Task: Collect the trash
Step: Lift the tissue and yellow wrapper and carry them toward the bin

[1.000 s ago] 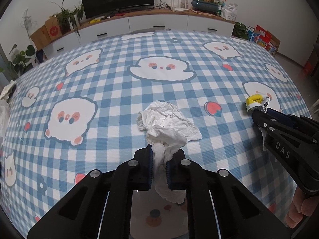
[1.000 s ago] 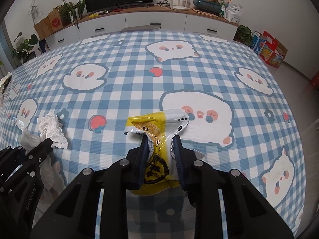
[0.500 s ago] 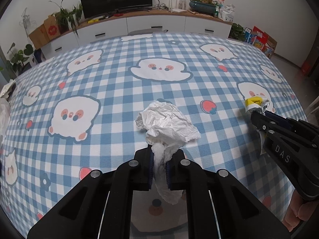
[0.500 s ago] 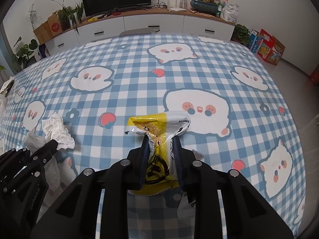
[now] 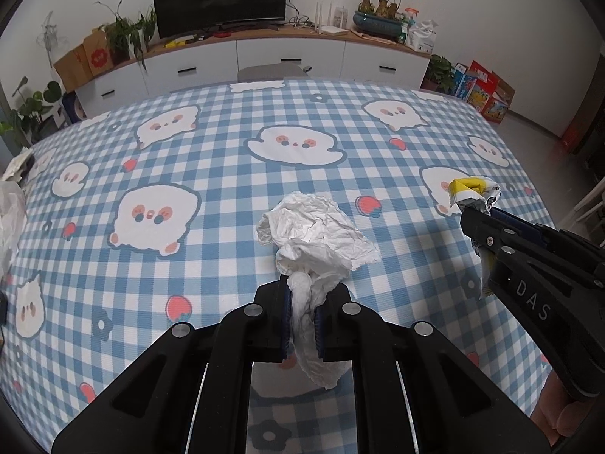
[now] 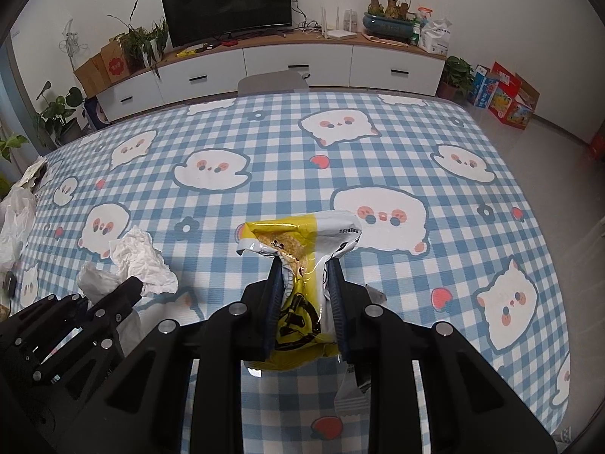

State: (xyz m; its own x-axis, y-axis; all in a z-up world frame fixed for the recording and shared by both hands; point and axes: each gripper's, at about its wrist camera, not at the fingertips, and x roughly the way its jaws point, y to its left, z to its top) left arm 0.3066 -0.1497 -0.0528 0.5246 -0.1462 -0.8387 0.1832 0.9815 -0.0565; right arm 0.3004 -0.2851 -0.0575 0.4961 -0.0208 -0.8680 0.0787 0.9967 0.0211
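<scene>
Left hand-held gripper (image 5: 302, 302) clamped on crumpled white tissue (image 5: 314, 234), above checked worktop (image 5: 189, 272). Right hand-held gripper (image 6: 304, 283) clamped on yellow snack wrapper (image 6: 302, 242).

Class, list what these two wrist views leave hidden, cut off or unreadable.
- Crumpled tissue: its lower part sits between the left gripper fingers.
- Yellow snack wrapper: print creased, unreadable; the right gripper covers its sides.
- White plastic bag: cut off by the left edge.

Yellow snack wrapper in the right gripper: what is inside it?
Through the torn top of the yellow snack wrapper, clamped by the right gripper, brownish crumbs show on the inner foil. Lower down, the printed film and gripper fingers hide any contents.
</scene>
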